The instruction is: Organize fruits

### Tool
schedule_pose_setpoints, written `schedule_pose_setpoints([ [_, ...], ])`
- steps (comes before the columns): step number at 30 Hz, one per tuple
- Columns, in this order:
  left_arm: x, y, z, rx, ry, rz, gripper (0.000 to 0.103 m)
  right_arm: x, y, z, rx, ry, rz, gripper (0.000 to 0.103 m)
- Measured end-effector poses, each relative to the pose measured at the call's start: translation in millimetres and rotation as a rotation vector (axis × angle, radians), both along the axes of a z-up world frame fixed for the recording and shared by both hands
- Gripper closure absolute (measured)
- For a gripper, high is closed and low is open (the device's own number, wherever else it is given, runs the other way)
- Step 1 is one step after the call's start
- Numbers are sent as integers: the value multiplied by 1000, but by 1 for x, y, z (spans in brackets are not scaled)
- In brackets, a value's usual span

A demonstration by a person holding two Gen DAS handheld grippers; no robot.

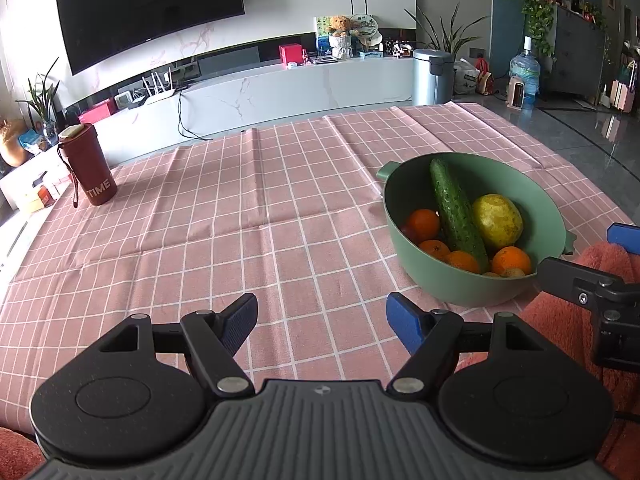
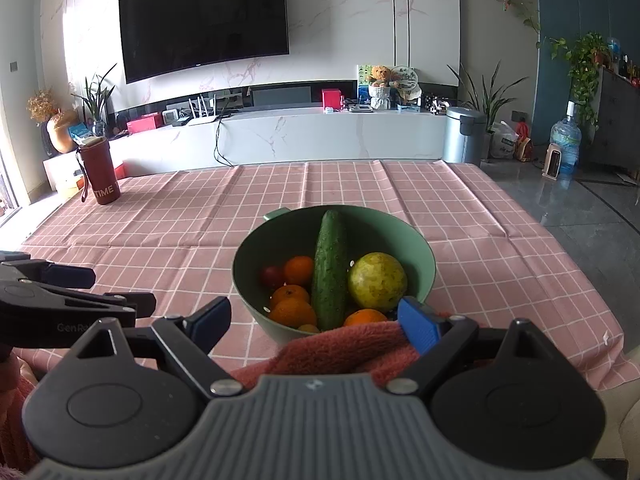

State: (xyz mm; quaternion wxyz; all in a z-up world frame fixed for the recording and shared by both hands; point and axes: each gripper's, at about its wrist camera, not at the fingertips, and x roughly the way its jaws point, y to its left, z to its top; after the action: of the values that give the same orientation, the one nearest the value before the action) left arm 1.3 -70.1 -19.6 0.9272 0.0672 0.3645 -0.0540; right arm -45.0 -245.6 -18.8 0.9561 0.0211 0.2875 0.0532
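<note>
Fruits are sitting together in a green bowl (image 2: 416, 256) on the pink checked tablecloth (image 1: 240, 216): a long cucumber (image 2: 330, 272) is leaning across the middle, a yellow-green round fruit (image 2: 378, 280) is lying to its right, several oranges (image 2: 298, 270) are nestling on both sides of it, and a small red fruit (image 2: 272, 276) is showing at the left.

In the right wrist view the right gripper (image 2: 316, 320) is hovering just in front of the bowl's near rim, its jaws standing wide apart with nothing between the pads. A fold of salmon-pink fleecy cloth (image 2: 348, 350) is lying under it and is covering the bowl's near edge, so it is standing between the fingers and the fruit.

In the left wrist view the left gripper (image 1: 322, 322) is also standing open and empty over bare tablecloth, with the bowl lying ahead and to its right, near but not touching.

A dark red tumbler (image 1: 88, 164) marked TIME is standing well apart at the far left of the table. Beyond the table a wall television (image 2: 204, 20) is hanging above a long white cabinet (image 2: 320, 136).
</note>
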Motion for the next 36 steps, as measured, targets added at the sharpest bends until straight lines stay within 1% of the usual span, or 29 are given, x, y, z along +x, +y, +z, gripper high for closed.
schedule_pose_setpoints([
  [36,-2,1,5,-5,7,13,17,1,2,-1,4,3,4,15],
])
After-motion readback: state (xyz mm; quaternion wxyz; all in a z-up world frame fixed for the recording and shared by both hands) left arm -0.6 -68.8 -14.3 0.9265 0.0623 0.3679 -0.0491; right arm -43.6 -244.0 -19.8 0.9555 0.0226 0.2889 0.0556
